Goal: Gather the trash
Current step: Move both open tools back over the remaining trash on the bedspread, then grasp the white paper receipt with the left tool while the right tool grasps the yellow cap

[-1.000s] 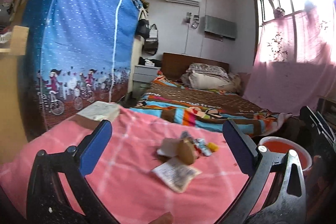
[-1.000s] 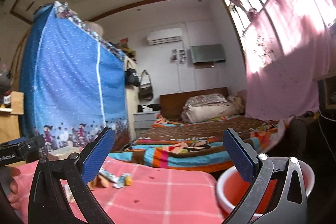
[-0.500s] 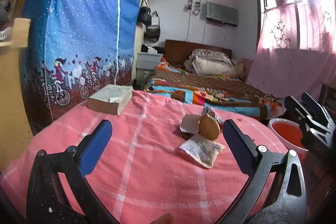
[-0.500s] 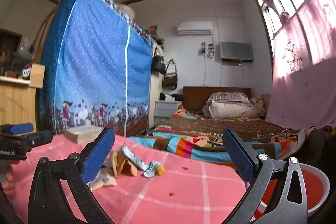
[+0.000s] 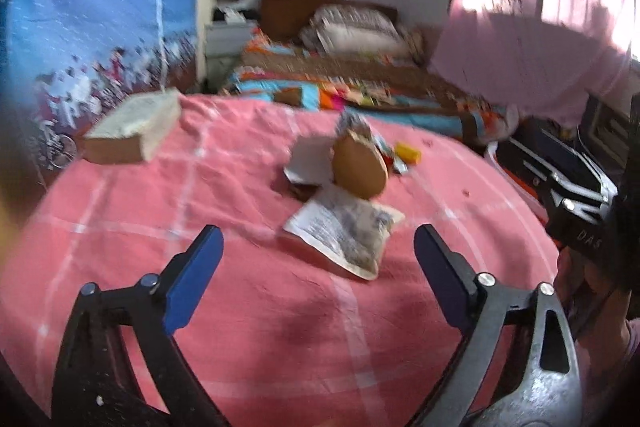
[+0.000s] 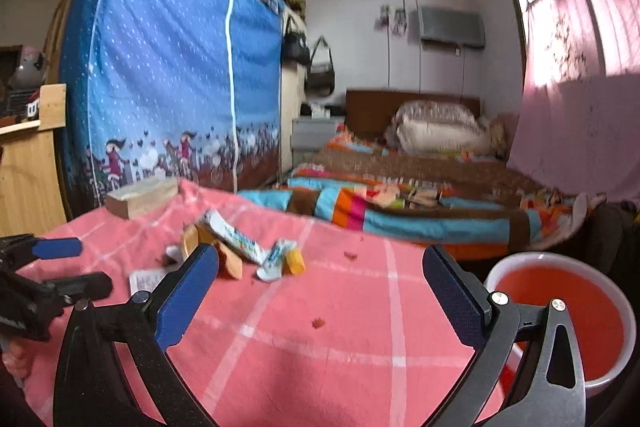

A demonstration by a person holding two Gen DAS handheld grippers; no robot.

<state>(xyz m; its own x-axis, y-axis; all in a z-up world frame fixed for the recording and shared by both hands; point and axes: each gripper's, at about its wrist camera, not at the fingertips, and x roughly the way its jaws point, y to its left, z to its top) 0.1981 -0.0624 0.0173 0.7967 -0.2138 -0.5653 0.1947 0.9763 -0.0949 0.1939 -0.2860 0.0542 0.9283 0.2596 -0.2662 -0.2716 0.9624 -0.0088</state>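
Both grippers dipped toward trash pile on pink cloth. Left gripper wide open, jaws just closing a bit, empty, flat wrapper just ahead. Right gripper wide open, empty. Red bucket right of pile; book left, bed behind.

On the tablecloth before me the wrapper lies nearest, the cardboard piece just behind it, the book far left, the bin off the table's right edge.
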